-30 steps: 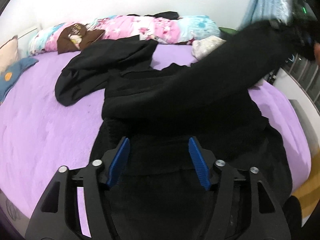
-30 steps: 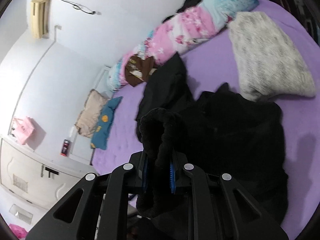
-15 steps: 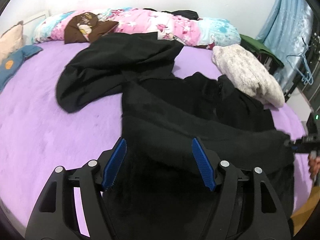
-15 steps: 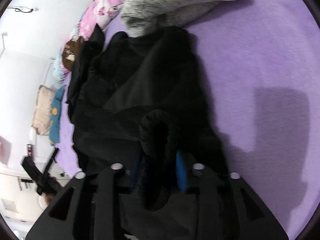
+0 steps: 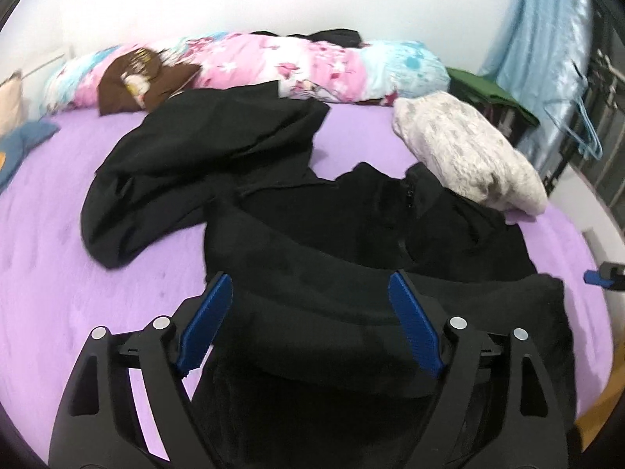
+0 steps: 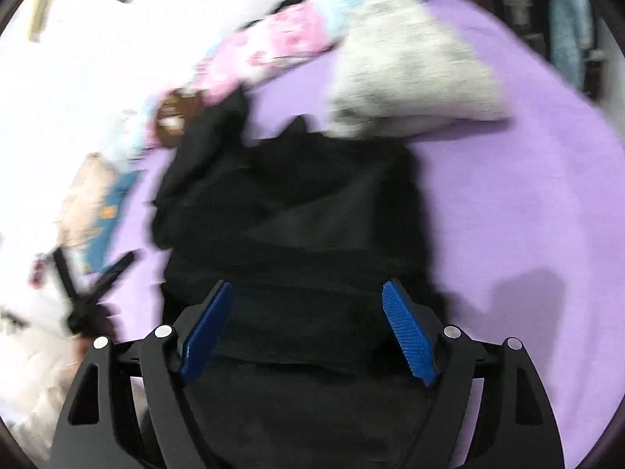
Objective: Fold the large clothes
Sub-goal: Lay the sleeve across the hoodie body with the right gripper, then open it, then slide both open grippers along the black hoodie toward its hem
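Note:
A large black garment (image 5: 351, 242) lies spread on the purple bed (image 5: 58, 273), one sleeve folded across its lower part. It also shows in the blurred right wrist view (image 6: 304, 234). My left gripper (image 5: 308, 305) is open and empty, its blue pads over the garment's near edge. My right gripper (image 6: 308, 312) is open and empty above the garment's near part. The right gripper's tip shows at the right edge of the left wrist view (image 5: 601, 275).
A second black garment (image 5: 195, 164) lies at the left back. A grey fleecy bundle (image 5: 468, 156) lies at the right back. A floral bolster (image 5: 273, 66) with a brown cushion (image 5: 140, 82) runs along the wall. A blue curtain (image 5: 547, 39) hangs at right.
My right gripper carried the sleeve down across the garment, then opened and let it go. The sleeve now lies folded on the garment. My left gripper stayed open.

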{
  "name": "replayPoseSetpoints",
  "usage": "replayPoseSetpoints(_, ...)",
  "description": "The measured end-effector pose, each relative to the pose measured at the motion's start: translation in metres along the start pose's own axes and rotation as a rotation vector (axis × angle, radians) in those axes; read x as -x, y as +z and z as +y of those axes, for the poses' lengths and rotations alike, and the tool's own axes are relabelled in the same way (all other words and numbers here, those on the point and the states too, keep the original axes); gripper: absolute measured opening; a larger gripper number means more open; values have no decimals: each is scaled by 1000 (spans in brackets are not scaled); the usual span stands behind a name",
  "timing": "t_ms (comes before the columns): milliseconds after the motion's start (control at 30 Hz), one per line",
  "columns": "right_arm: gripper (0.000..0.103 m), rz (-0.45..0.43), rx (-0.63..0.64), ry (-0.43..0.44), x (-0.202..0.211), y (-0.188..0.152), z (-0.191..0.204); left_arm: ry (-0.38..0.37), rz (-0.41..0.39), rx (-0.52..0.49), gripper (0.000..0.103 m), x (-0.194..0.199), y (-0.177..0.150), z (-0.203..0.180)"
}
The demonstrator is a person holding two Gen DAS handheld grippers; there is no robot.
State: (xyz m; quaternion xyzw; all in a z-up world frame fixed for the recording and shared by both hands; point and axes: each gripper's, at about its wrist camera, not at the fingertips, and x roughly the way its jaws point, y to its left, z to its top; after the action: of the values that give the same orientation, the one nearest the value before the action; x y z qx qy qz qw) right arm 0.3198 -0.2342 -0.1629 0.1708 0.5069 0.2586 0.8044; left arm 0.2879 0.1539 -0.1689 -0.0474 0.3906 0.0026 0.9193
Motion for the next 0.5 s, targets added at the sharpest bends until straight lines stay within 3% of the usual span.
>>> replayPoseSetpoints(133, 78, 54, 31, -126, -45, -9, -5, 77, 109, -77, 81, -41, -14, -8)
replayPoseSetpoints(200, 78, 90, -26, -141, -68, -16, -21, 98, 172, -73, 81, -61, -29, -4)
replayPoseSetpoints(300, 73, 125, -132, -116, -87, -25, -48, 94, 190, -81, 85, -76, -45, 2)
replayPoseSetpoints(367, 68, 123, -138, -124, -96, -29, -57, 87, 233, -82, 86, -91, -54, 7)
replayPoseSetpoints(500, 74, 131, -115, -142, -101, -29, -49, 82, 260, -60, 90, -104, -56, 13)
